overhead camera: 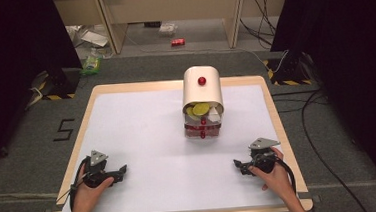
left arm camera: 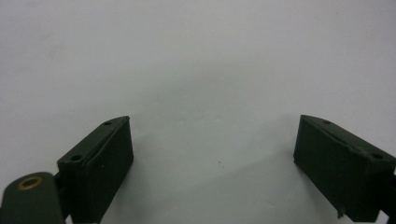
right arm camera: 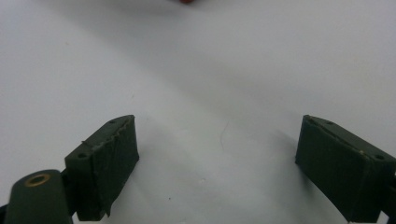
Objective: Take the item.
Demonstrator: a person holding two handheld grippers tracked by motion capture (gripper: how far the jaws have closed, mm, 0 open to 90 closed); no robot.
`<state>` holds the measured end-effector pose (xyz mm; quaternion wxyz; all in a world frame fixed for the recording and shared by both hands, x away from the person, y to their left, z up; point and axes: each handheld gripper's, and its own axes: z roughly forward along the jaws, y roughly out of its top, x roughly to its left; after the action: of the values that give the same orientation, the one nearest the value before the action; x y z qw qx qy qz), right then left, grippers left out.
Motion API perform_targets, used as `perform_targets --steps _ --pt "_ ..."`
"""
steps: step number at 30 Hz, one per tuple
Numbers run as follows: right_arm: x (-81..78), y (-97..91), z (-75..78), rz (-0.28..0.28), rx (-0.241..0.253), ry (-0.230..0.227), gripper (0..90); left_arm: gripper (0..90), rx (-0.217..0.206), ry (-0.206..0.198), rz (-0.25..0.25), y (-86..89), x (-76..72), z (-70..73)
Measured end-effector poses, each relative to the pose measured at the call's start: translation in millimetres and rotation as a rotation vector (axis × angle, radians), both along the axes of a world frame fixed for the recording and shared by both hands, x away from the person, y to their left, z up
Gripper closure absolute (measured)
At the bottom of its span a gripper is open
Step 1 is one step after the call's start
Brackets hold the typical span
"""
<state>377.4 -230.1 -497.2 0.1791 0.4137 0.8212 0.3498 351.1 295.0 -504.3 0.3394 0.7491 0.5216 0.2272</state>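
Observation:
A cream box with a rounded lid (overhead camera: 202, 89) and a red knob (overhead camera: 202, 80) stands at the middle back of the white table (overhead camera: 148, 134). Its front hangs open, showing yellow round pieces (overhead camera: 199, 108) and a red-trimmed part (overhead camera: 202, 130) below. My left gripper (overhead camera: 122, 170) rests near the front left of the table, held by a hand, open with nothing between its jaws (left arm camera: 212, 154). My right gripper (overhead camera: 237, 163) rests near the front right, also open and empty (right arm camera: 217, 158). Both point inward toward the table's middle.
Wooden edging (overhead camera: 277, 115) frames the white table top. Beyond the far edge lies grey floor with a red can (overhead camera: 177, 42), a green packet (overhead camera: 91, 62) and cables (overhead camera: 313, 127). A red sliver (right arm camera: 187, 1) shows at the top of the right gripper view.

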Motion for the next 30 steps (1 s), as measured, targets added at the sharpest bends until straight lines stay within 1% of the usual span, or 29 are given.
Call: perform_targets --steps 3,4,7,11,12,13,15,16,17,18,21,22,25,26,27,28,30 --pt "0.1 -0.3 0.4 -0.002 0.006 0.002 14.5 11.1 0.0 0.0 0.0 0.0 0.0 0.0" --pt "0.1 -0.5 0.8 -0.004 0.008 -0.002 16.0 11.1 0.0 0.0 0.0 0.0 0.0 0.0" --pt "0.8 -1.0 1.7 -0.001 0.016 -0.013 15.9 11.1 -0.001 0.0 0.0 0.0 0.0 0.0" --pt "-1.5 2.2 11.6 0.006 0.038 -0.067 16.0 11.1 -0.001 0.0 0.0 0.0 0.0 0.0" --pt "-1.5 2.2 11.6 0.006 0.038 -0.067 16.0 11.1 -0.001 0.0 0.0 0.0 0.0 0.0" --pt "-3.5 5.3 17.0 0.011 0.048 -0.088 16.3 11.1 0.0 0.0 0.0 0.0 0.0 0.0" --pt "-4.4 7.2 19.3 0.014 0.053 -0.095 16.9 11.0 -0.001 0.0 0.0 0.1 0.0 0.0" --pt "-6.1 12.2 24.3 0.028 0.062 -0.108 17.0 11.1 -0.001 0.0 0.0 0.0 0.0 0.0" --pt "-6.1 12.2 24.3 0.028 0.062 -0.108 17.0 11.1 -0.001 0.0 0.0 0.0 0.0 0.0" --pt "-7.7 16.8 28.5 0.043 0.068 -0.117 17.3 11.1 -0.001 0.0 0.0 0.0 0.0 0.0" --pt "-11.3 24.8 37.2 0.072 0.069 -0.132 17.9 11.1 -0.001 0.0 0.0 0.1 0.1 0.0" --pt "-11.3 24.8 37.2 0.072 0.069 -0.132 17.9 11.1 -0.001 0.0 0.0 0.1 0.1 0.0" --pt "-14.7 33.1 49.5 0.095 0.078 -0.155 18.6 11.1 -0.002 0.0 0.0 0.1 0.1 -0.1" --pt "-14.7 33.1 49.5 0.095 0.078 -0.155 18.6 11.1 -0.001 0.0 0.0 0.1 0.0 0.0" --pt "-15.9 37.5 54.9 0.107 0.085 -0.163 18.9 11.1 -0.001 0.0 0.0 0.1 0.0 0.0" --pt "-15.9 37.5 54.9 0.107 0.085 -0.163 18.9 11.1 -0.001 0.0 0.0 0.1 0.0 0.0" --pt "-17.2 41.9 60.4 0.122 0.089 -0.172 19.1 11.1 -0.001 0.0 0.0 0.1 0.0 0.0"
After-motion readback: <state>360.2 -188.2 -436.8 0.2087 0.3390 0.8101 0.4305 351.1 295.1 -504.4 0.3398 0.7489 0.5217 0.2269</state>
